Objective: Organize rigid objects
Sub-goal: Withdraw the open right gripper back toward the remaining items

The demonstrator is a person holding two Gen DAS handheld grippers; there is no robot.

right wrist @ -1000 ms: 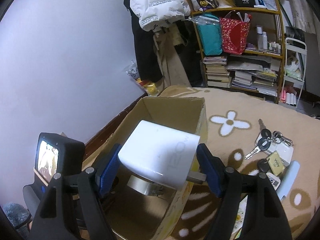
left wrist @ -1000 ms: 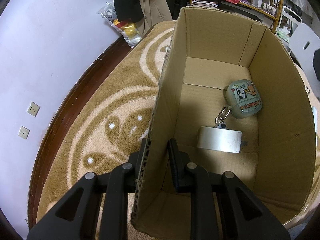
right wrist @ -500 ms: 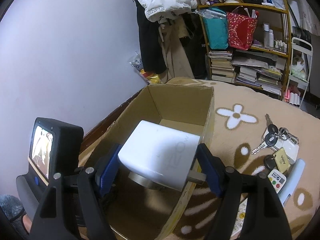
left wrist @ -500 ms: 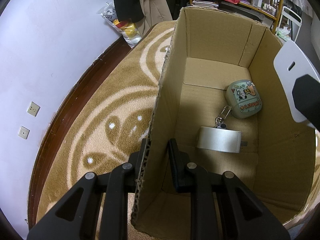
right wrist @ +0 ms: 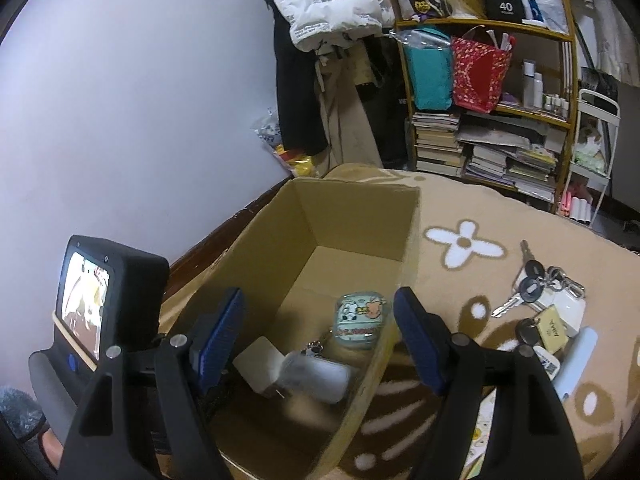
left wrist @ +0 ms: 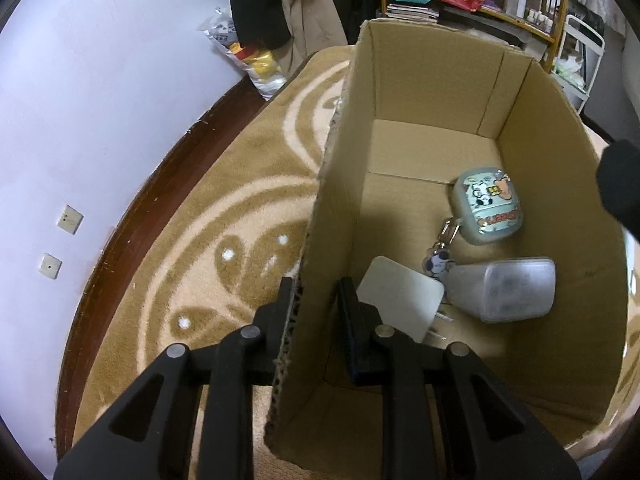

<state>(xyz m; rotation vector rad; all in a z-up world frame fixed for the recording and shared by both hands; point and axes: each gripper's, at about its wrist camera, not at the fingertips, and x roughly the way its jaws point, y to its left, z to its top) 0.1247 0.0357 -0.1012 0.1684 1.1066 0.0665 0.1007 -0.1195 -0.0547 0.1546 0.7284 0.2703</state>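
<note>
A cardboard box stands open on the rug. My left gripper is shut on its left wall, one finger outside and one inside. On the box floor lie a white charger, a blurred silvery roll and a green cartoon earbud case with a key ring. From above, my right gripper hangs open and holds nothing, over the box, the charger, the roll and the case.
On the tan patterned rug, right of the box, lie keys, a tag and small white items. A crowded bookshelf and hanging clothes stand behind. The wall and dark skirting run along the left.
My right gripper has opened and let go of the white charger, which now lies in the box beside the roll. The roll looks shifted and blurred. My left gripper has not moved.
</note>
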